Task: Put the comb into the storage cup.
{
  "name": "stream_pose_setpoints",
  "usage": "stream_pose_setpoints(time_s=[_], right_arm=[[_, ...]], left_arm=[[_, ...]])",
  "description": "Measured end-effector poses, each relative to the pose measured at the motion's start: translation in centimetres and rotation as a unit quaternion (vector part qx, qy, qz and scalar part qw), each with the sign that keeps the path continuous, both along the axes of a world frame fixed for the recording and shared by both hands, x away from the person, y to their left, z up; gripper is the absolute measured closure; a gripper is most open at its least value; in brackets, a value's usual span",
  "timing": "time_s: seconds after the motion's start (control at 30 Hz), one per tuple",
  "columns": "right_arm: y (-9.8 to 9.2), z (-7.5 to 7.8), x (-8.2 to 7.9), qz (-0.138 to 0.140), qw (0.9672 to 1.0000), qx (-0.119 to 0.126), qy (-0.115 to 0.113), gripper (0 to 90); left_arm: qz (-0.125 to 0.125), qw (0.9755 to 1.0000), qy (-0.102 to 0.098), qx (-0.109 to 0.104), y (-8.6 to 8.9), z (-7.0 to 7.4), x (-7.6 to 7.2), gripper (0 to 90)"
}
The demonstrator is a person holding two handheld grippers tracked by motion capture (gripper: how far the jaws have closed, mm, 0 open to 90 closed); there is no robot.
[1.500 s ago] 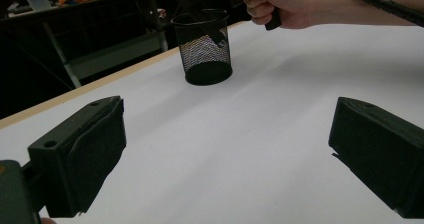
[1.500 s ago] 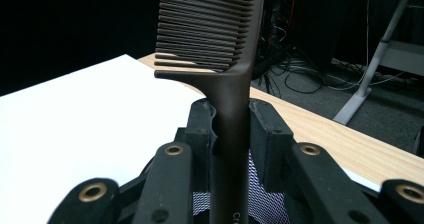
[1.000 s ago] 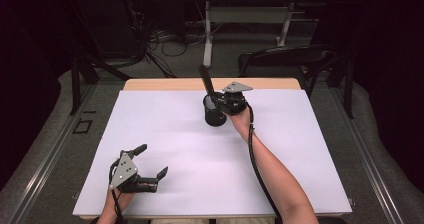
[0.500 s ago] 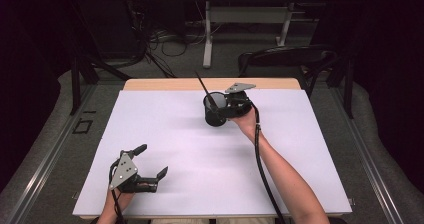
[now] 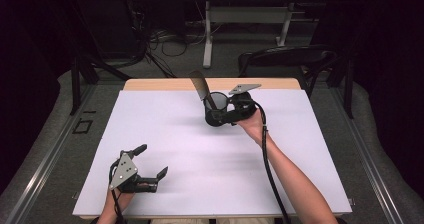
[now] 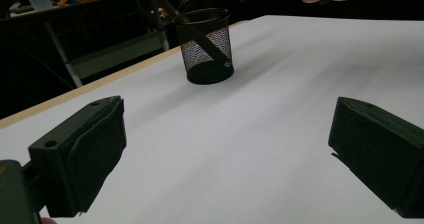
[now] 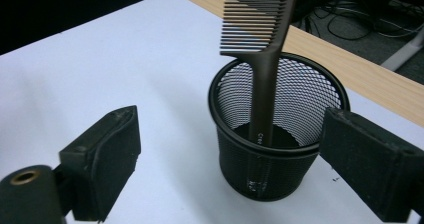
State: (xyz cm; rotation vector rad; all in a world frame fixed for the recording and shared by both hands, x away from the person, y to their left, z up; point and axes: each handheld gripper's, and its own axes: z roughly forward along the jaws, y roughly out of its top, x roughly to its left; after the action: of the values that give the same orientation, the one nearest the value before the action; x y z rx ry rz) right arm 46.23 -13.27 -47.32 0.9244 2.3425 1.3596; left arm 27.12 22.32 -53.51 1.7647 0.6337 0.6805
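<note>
Comb [image 7: 260, 49] is seen standing handle-down in the black mesh cup [image 7: 280, 149], its toothed end leaning out over the rim toward the far side of the table, so the cup wall is what props it up. The right gripper [image 5: 227, 115] is held just beside the cup, its jaws spread wide on either side of the mesh with nothing pressed between them; they have just been opening, and the comb is left free, which reads as a release after the drop-in. In the right gripper view the pads [image 7: 107, 159] are kept clear of the cup, presumably so the light cup is not tipped as the hand is drawn off. The left gripper [image 5: 150, 171] is parked near the front edge of the white table [image 5: 165, 134], well apart from the cup, jaws released and empty, likely kept out of the way. From the left gripper view the cup [image 6: 205, 46] is seen upright, the comb slanted inside it.
</note>
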Motion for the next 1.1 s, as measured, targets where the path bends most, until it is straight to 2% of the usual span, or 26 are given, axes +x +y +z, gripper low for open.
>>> stream_pose_setpoints(time_s=[0.2,0.33,0.77,1.1], right_arm=[[-0.2,0.4,-0.9,0.018,0.9997,-0.005,0.013,3.2],[-0.3,0.4,-1.6,0.030,0.9992,-0.017,0.020,0.7],[-1.8,0.4,-3.1,0.033,0.9989,-0.017,0.030,0.0],[-2.9,0.5,-4.5,0.034,0.9984,-0.029,0.034,0.0]], left_arm=[[0.000,1.0000,0.001,0.000,-0.1,0.0,0.0,1.9],[0.000,1.0000,0.001,0.000,0.0,0.0,0.0,1.9],[0.001,1.0000,0.001,0.001,-0.1,0.0,0.0,1.9],[0.001,1.0000,0.001,0.001,0.0,0.0,0.0,1.9]])
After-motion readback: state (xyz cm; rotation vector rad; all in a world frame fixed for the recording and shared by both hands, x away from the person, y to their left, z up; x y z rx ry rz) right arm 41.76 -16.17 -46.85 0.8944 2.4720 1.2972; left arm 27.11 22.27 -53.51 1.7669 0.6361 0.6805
